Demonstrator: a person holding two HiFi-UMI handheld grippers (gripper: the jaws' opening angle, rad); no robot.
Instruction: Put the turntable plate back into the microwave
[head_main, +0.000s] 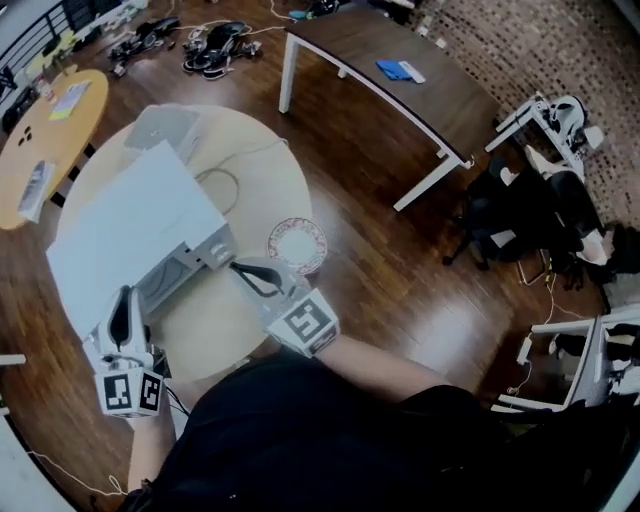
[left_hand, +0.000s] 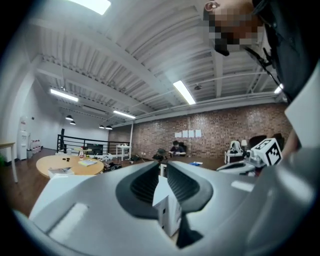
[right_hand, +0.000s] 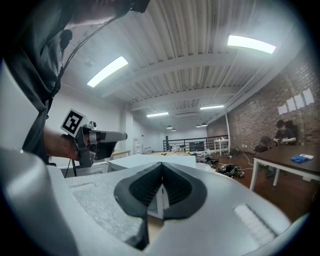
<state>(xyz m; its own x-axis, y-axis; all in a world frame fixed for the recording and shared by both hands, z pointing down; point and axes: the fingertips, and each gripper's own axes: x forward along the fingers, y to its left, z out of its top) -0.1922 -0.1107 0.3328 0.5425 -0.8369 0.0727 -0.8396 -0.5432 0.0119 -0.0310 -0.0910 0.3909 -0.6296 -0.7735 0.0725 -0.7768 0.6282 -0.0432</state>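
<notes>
The round cream table (head_main: 275, 180) takes up most of the floor in front of the person. On its left half sits the white microwave (head_main: 130, 225), with its front turned towards them. From the head view I can't tell whether the door stands open.

Both tools are held level at the table's near edge. The left gripper (head_main: 124, 298) is at the near left corner of the microwave. Its jaws stand a thin slit apart, and only the microwave's corner shows through the gap. The right gripper (head_main: 240, 267) is by the oven's front right corner. Its jaws are pressed together at the tips and hold nothing.

The turntable plate (head_main: 296, 245) is not inside yet. It lies flat on the table, just right of the microwave's front and close to the table's edge. It is round, so no side suits a grip better than another.

The plate sits just beside the right gripper's tips, slightly beyond them and to their right. The left gripper is well away on the far side of the oven. My guess is the right hand takes the plate, and it must first open its jaws and swing right to reach the rim.
</notes>
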